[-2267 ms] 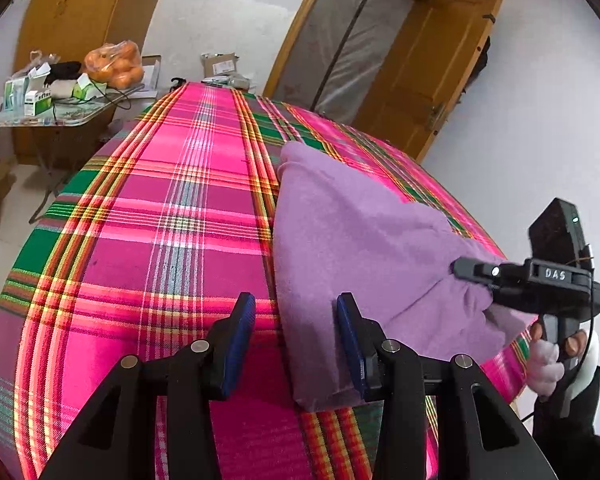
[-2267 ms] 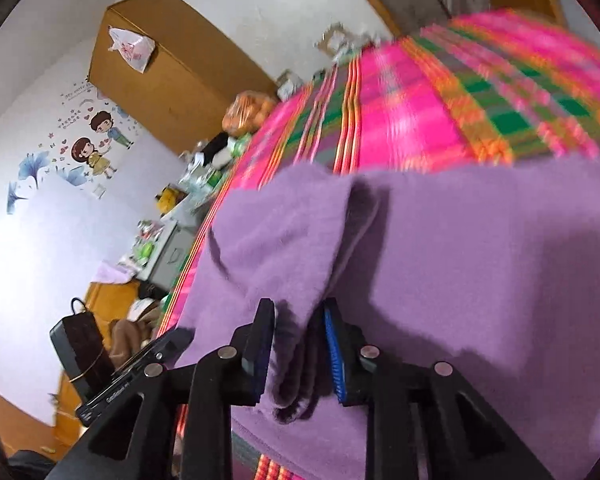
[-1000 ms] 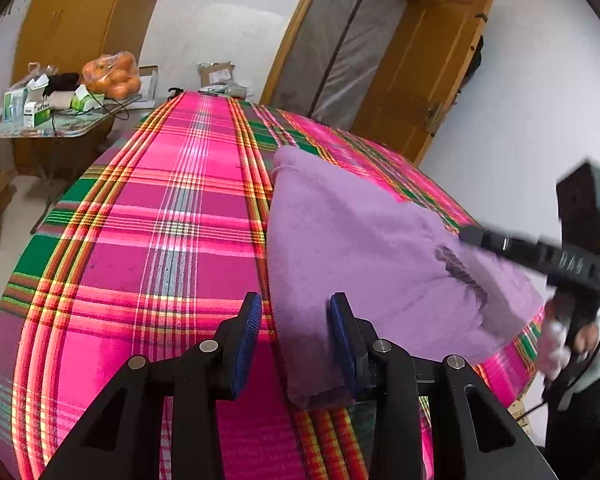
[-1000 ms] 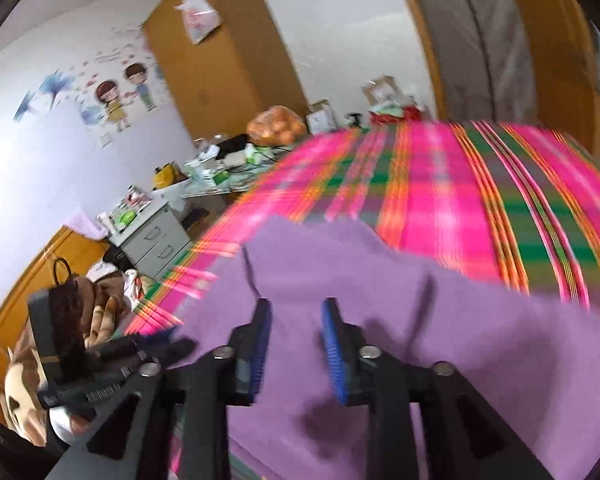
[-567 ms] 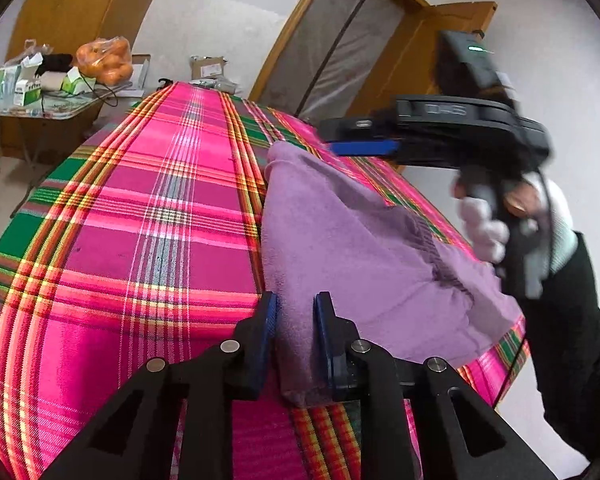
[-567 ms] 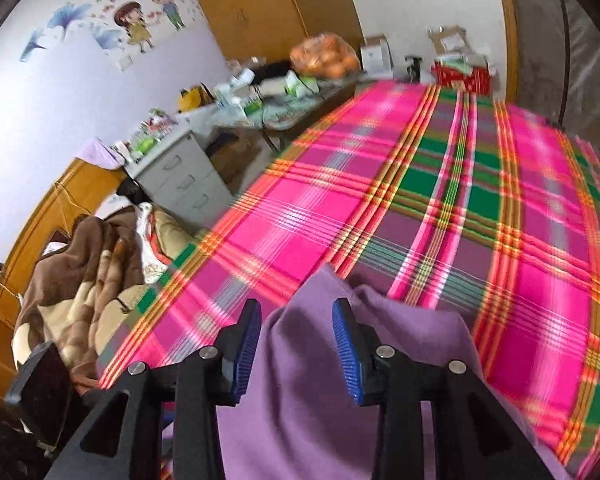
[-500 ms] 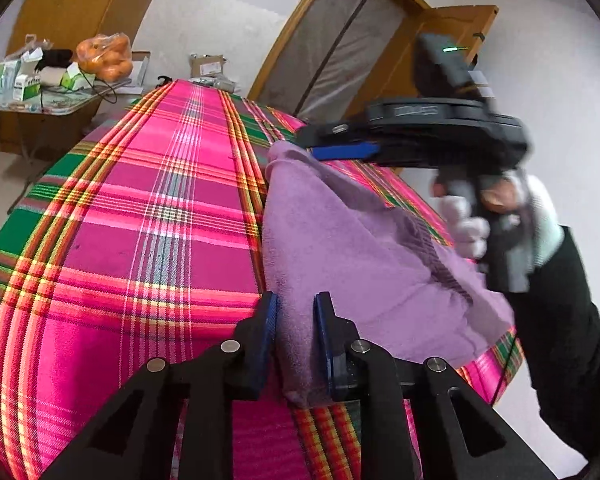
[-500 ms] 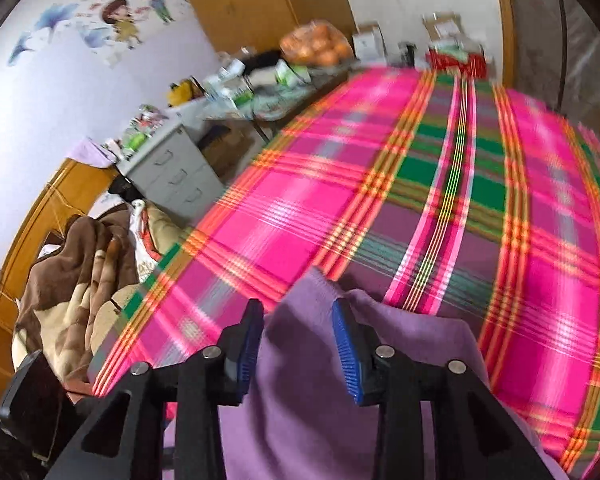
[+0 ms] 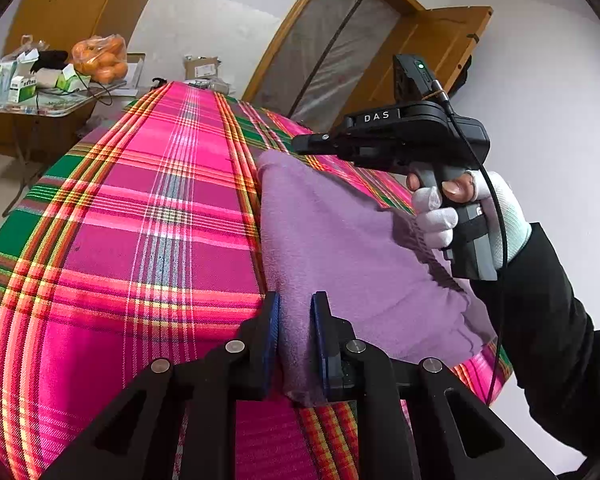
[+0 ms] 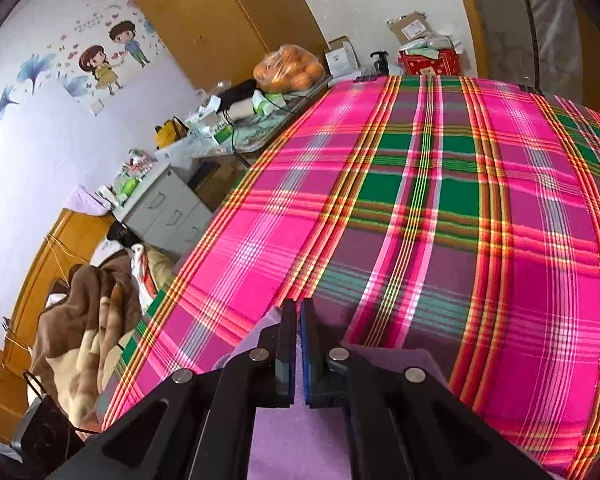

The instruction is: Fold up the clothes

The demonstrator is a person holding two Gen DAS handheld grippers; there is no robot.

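A purple cloth point(image 9: 340, 248) lies folded on the pink plaid bedspread point(image 9: 140, 240), toward its right side. My left gripper point(image 9: 294, 320) sits at the cloth's near corner. Its jaws are closing, and the blue pads press a thick fold of cloth between them. A gloved hand holds my right gripper point(image 9: 300, 146) at the cloth's far corner. In the right wrist view, the right gripper point(image 10: 297, 312) is shut, with a thin edge of the purple cloth point(image 10: 300, 440) pinched between its pads. The plaid bedspread point(image 10: 460, 200) stretches beyond it.
A cluttered side table with a bag of oranges point(image 9: 100, 60) stands past the bed's far left corner. A wooden door point(image 9: 440, 60) is at the back right. Grey drawers point(image 10: 164, 208) and a brown blanket point(image 10: 84, 320) lie beside the bed.
The right gripper swung from the cloth's near right edge to its far corner and shut there. The left jaws narrowed onto the near corner. The left hand stayed put.
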